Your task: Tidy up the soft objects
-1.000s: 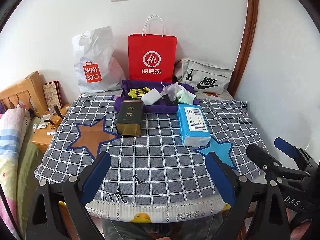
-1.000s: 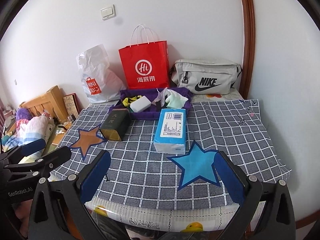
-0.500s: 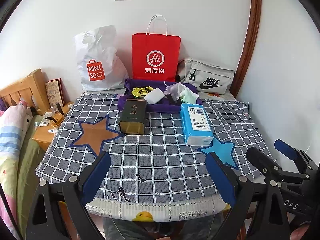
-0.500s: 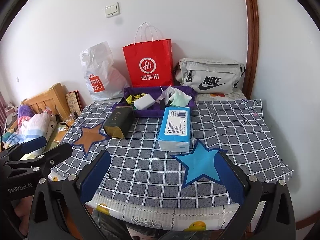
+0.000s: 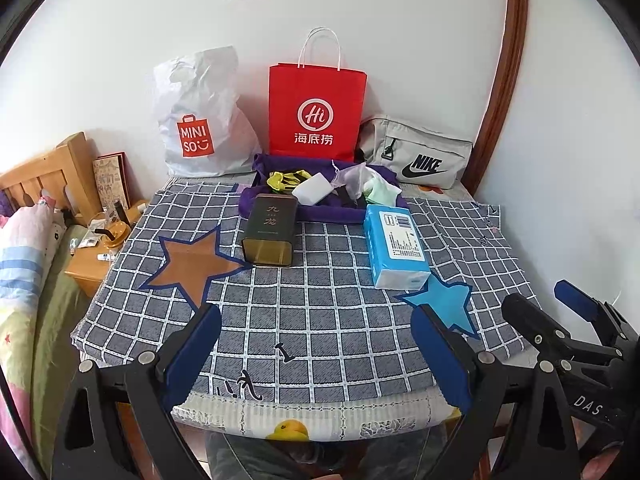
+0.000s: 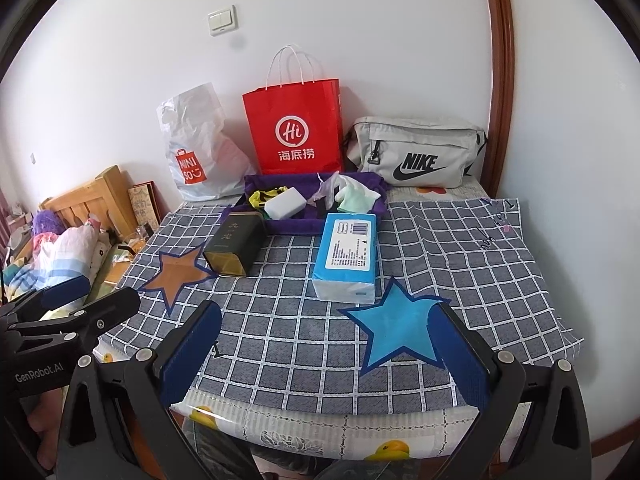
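Two wrist cameras are looking across the worktop (image 5: 320,320) from its near edge.

The left view is sitting left of the right one, both facing the far wall from well back; each is catching the other hand-held gripper at its frame edge, and both are sharing the checked cloth (image 6: 460,248), purple tray (image 5: 320,213), red bag (image 6: 294,130) and tissue pack (image 5: 396,248).

White wall (image 5: 400,20); wooden headboard (image 5: 44,176)
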`<action>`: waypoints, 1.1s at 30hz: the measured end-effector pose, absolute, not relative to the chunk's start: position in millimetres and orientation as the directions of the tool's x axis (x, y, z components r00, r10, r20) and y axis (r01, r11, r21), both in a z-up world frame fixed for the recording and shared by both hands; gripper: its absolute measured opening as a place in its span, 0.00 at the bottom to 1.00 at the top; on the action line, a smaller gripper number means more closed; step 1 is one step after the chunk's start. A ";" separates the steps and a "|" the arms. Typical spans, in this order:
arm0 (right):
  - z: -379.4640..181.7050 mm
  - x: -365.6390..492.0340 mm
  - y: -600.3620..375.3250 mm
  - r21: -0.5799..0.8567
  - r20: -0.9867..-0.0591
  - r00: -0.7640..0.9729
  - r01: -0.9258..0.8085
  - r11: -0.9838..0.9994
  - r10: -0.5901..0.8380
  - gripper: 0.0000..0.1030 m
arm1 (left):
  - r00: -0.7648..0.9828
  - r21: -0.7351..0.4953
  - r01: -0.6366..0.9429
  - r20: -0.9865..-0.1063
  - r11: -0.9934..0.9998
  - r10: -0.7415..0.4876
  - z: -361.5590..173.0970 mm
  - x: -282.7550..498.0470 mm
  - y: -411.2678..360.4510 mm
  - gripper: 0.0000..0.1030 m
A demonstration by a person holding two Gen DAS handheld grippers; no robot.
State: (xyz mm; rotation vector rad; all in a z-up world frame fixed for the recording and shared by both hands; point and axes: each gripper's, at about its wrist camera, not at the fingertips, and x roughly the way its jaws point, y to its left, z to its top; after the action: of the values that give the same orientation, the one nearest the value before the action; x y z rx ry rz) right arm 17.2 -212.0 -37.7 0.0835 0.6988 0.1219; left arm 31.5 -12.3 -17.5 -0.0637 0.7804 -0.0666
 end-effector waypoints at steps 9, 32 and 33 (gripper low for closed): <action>-37.5 16.4 -212.4 0.118 -0.635 0.760 -0.084 0.989 0.140 0.99 | 0.709 -0.086 0.037 -0.699 0.996 -0.087 -18.1 31.4 -10.9 0.93; -36.3 14.9 -212.8 0.119 -0.632 0.762 -0.084 0.989 0.141 0.99 | 0.708 -0.089 0.033 -0.701 0.995 -0.086 -21.0 29.1 -11.5 0.93; -36.4 14.8 -212.8 0.119 -0.632 0.762 -0.084 0.989 0.141 0.99 | 0.709 -0.089 0.033 -0.700 0.995 -0.087 -20.9 29.3 -11.4 0.93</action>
State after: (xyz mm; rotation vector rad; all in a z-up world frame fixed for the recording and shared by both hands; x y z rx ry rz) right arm 14.8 -212.8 -36.4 0.0852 0.6941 0.1223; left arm 29.3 -11.4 -20.9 -0.0719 0.7807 -0.0668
